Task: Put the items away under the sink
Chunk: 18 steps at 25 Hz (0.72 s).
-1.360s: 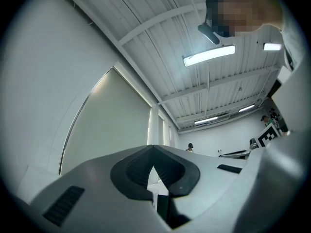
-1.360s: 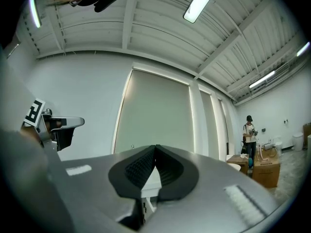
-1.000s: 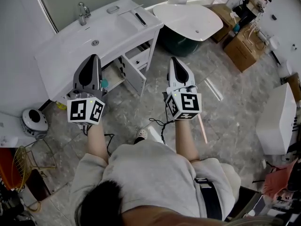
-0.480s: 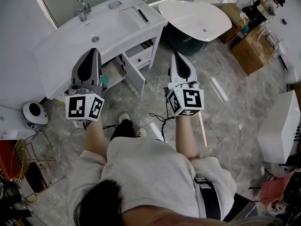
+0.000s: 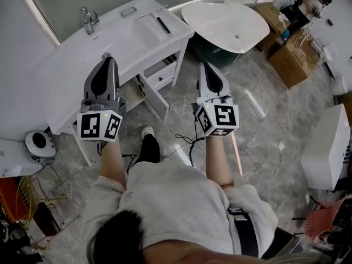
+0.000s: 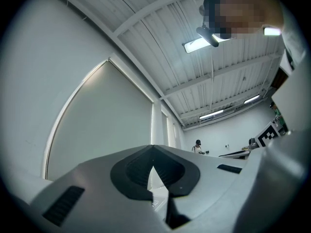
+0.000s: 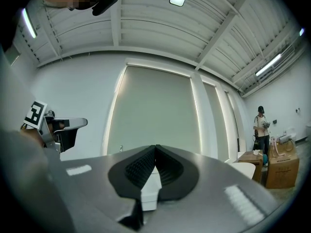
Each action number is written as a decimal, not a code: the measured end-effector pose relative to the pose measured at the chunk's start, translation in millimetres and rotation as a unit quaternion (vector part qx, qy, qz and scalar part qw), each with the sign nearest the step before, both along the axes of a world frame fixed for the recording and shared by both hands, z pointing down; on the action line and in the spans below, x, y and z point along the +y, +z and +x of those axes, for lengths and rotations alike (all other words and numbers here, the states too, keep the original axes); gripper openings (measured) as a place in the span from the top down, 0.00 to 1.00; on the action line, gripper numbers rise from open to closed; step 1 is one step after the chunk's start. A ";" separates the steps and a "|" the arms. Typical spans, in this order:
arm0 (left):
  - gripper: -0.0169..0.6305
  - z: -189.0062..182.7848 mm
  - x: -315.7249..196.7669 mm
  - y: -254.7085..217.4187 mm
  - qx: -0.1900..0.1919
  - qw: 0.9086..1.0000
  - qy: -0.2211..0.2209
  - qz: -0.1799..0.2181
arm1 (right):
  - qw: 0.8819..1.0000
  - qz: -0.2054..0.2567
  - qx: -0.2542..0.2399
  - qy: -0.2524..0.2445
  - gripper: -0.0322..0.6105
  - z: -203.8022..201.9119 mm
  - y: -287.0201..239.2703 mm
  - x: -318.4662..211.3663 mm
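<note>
The vanity (image 5: 132, 34) is plain white, with a silvery tap (image 5: 88, 16) and a slim black thing (image 5: 164, 22) on its top. The floor (image 5: 275, 120) is grey stone mottled with paler veins, and on it stand a white tub (image 5: 231, 21) over a dark green base (image 5: 209, 51), brown cardboard boxes (image 5: 291, 59) and, at its right edge, a white cabinet (image 5: 324, 147). The left gripper (image 5: 106, 58) and right gripper (image 5: 204, 66) are both silver-grey with black insets, each with a white cube printed with black square markers, and the person's top (image 5: 181, 208) is pale beige under black hair (image 5: 118, 238).
</note>
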<state>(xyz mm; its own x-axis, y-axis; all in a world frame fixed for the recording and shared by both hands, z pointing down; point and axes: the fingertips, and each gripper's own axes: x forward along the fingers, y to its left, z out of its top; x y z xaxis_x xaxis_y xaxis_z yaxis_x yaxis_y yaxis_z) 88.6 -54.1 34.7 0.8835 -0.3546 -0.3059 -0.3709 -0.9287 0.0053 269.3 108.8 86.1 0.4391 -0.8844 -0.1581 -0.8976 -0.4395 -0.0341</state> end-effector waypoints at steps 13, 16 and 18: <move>0.96 82.3 -128.7 -10.0 -0.007 1.000 0.018 -0.002 | 1.000 -0.001 -0.002 0.018 0.93 80.4 -11.7 -123.5; 0.96 100.6 -158.4 -6.3 -0.013 1.000 0.028 -0.003 | 1.000 -0.006 -0.002 0.025 0.93 95.3 -9.2 -153.3; 0.96 111.1 -177.0 -3.8 -0.017 0.999 0.034 -0.002 | 1.000 -0.009 -0.003 0.028 0.93 103.5 -7.7 -172.1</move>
